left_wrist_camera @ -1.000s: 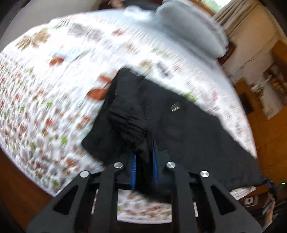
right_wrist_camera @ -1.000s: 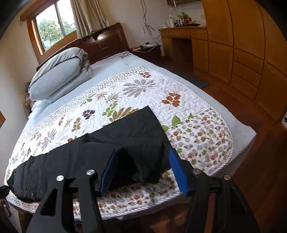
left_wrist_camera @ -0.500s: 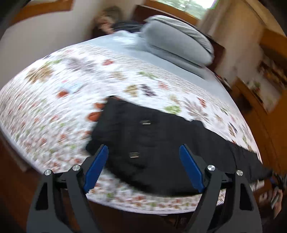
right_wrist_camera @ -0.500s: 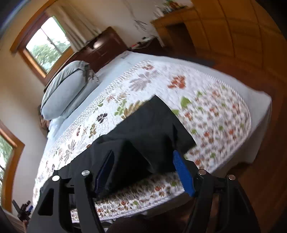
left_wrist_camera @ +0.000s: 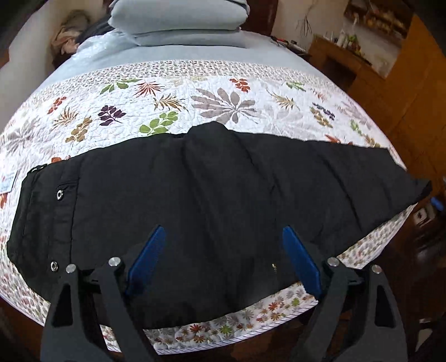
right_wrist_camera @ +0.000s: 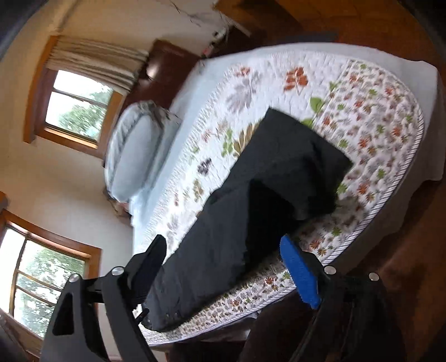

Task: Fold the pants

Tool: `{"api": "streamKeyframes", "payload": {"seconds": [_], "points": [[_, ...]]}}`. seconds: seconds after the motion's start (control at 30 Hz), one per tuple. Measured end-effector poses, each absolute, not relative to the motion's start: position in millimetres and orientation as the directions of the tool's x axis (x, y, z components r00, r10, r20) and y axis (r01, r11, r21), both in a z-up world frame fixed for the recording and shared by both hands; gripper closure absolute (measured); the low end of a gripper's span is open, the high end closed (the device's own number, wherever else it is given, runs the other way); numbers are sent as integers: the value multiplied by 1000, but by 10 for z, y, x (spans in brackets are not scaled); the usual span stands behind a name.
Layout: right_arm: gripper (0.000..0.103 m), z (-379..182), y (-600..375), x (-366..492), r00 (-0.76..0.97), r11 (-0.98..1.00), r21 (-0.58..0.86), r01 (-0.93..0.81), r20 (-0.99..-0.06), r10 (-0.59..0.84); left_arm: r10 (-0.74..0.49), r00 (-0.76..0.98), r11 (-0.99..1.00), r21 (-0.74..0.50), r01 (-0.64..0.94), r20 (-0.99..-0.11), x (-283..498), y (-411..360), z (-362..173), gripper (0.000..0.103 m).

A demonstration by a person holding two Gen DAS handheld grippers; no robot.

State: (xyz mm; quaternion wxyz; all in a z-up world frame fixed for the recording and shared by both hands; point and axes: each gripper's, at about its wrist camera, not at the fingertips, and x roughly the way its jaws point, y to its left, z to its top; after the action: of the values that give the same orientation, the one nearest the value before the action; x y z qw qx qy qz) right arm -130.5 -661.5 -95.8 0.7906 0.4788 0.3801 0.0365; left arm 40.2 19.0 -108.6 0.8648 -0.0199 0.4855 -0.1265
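Black pants (left_wrist_camera: 195, 195) lie flat along the near edge of the bed, waistband with snap buttons at the left, leg ends at the right. My left gripper (left_wrist_camera: 221, 260) is open and empty, held over the middle of the pants near the bed's edge. In the right wrist view the pants (right_wrist_camera: 251, 200) run diagonally, with the leg end folded back at the upper right. My right gripper (right_wrist_camera: 223, 270) is open and empty, tilted, just off the bed's edge near the legs.
A leaf-patterned quilt (left_wrist_camera: 223, 97) covers the bed. Folded grey bedding (left_wrist_camera: 178, 19) sits at the headboard. Wooden cabinets (left_wrist_camera: 404, 92) stand at the right. Windows (right_wrist_camera: 75, 108) are on the far wall. Wooden floor surrounds the bed.
My left gripper let go of the bunched waist cloth, opened and pulled back to the middle of the pants. The pants now lie spread flat. My right gripper stayed open and rolled sideways.
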Motion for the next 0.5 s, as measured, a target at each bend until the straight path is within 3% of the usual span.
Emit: {"api": "streamKeyframes", "payload": {"seconds": [0.17,0.27,0.43,0.5], "points": [[26,-1083,-6544,-986,669,549,723,420,-655,351,-178,478,979,-108,171,-860,416,301,-1247,14],[43,-1234,-6574,-839,654,511,727,460,-666,359,-166,453,983,-112,143,-876,443,442,-1334,14],[92,-1341,-6580,-526,563,560,636,531,-759,327,-171,422,984,-130,124,-891,471,569,-1511,13],[97,-1240,-6584,-430,570,579,632,515,-757,319,-161,419,985,-115,131,-894,483,540,-1546,12]]}}
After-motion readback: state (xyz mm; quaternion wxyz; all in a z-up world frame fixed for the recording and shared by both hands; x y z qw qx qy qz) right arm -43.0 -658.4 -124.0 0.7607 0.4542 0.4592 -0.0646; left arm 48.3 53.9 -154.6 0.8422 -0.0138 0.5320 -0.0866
